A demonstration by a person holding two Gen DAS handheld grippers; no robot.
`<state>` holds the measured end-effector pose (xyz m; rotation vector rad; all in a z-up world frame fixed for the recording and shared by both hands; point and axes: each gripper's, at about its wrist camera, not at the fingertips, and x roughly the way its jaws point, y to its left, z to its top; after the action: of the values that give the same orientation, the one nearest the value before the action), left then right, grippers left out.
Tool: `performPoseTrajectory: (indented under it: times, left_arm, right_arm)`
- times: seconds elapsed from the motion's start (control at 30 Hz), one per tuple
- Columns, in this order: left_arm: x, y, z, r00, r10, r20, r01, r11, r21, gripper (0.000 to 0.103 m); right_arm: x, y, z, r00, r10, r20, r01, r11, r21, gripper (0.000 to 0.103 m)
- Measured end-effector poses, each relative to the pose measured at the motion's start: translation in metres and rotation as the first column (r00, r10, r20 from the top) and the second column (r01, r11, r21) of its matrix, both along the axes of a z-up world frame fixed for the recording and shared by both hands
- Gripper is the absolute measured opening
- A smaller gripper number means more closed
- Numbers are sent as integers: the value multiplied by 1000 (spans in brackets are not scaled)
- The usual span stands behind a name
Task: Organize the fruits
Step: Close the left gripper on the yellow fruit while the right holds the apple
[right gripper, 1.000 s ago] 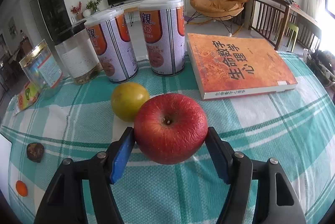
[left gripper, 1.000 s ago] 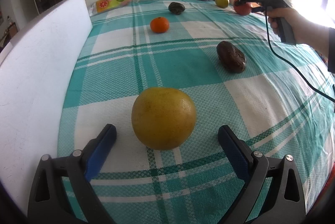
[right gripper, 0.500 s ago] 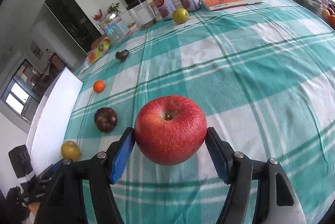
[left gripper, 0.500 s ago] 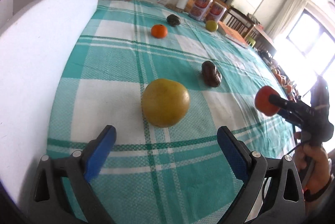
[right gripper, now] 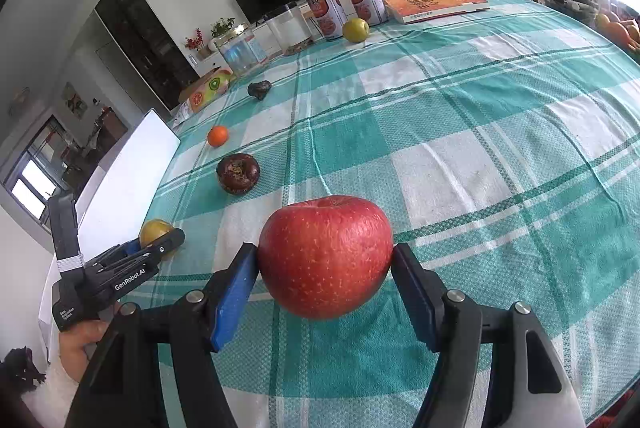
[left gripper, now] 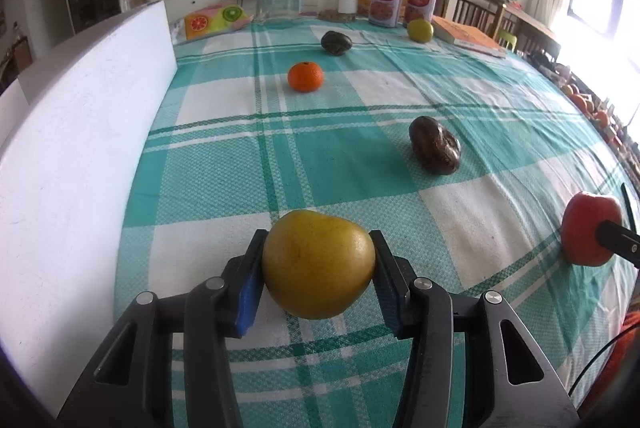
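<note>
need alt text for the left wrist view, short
The left gripper is closing its blue-padded jaws on a large yellow fruit on a teal checked tablecloth. Beyond lie a dark wrinkled fruit, a small orange and jars, with a red apple at the right edge.

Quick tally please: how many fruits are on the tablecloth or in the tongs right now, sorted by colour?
Yellow: 2, the big yellow fruit in the closing left tongs and the small yellow fruit by the tins.
Red: 1, the apple in the right tongs.
Orange: 1, the tangerine.
Dark: 2, the near dark fruit and the far dark fruit.
Total: 6
</note>
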<state>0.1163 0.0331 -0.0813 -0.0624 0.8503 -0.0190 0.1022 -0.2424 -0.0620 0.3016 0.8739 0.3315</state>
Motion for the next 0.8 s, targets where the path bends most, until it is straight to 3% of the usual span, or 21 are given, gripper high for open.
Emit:
performPoseTrajectory:
  times: [0.07,0.2,0.37,0.53,0.67,0.8]
  left_arm:
    - [-7,2,1,1000,7,-4,-7,1000,-15,50]
    - [-18,6,2,1000,16,-14,-17,998,-61,50]
    - [-30,9,9,1000,16,-18,-18,995,-103,50]
    - [-39,8,16,1000,-1,-15,-1,992,-129,50]
    - [-41,6,16,1000,-12,-21,9,988,-154,50]
    - [-44,11,20,1000,-5,-21,1,982,-187,50]
  right_arm:
    - [0,2,2,1000,-7,10,7,1000,-22,68]
    - [13,14,3,999,-20,50,27,988,-150,68]
    - [31,20,4,994,-14,104,35,979,-202,68]
    - [34,11,8,995,1,99,14,988,-152,69]
    - [33,2,13,998,-6,68,14,992,-123,81]
    - [29,3,27,997,12,81,-1,990,-139,82]
